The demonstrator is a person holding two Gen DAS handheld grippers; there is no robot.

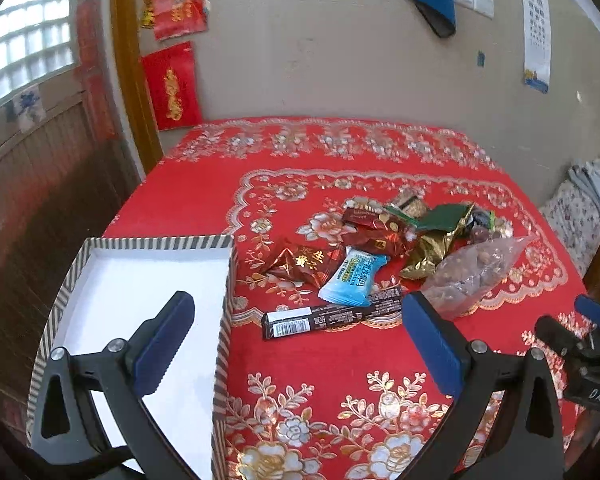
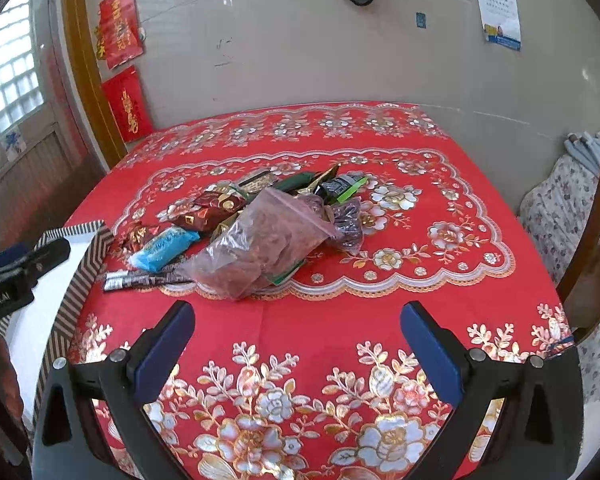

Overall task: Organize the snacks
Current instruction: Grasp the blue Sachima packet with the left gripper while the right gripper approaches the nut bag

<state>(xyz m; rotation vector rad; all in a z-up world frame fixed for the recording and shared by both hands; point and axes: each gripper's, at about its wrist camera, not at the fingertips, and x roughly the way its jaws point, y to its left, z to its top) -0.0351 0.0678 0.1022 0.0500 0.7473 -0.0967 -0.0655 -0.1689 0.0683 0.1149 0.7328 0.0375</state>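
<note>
Both the left gripper and right gripper held their fingers apart, empty; the heap of wrapped snacks lay ahead of them, the striped-rimmed white cardboard tray under the left finger.

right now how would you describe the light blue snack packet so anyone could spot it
On the red floral tablecloth, look just right of the striped box, at the near edge of the snack pile. The light blue packet lies partly on a long black bar, the pile's only pale blue wrapper.

Red floral tablecloth, striped white-floored box, light-blue packet, black bar.
</note>
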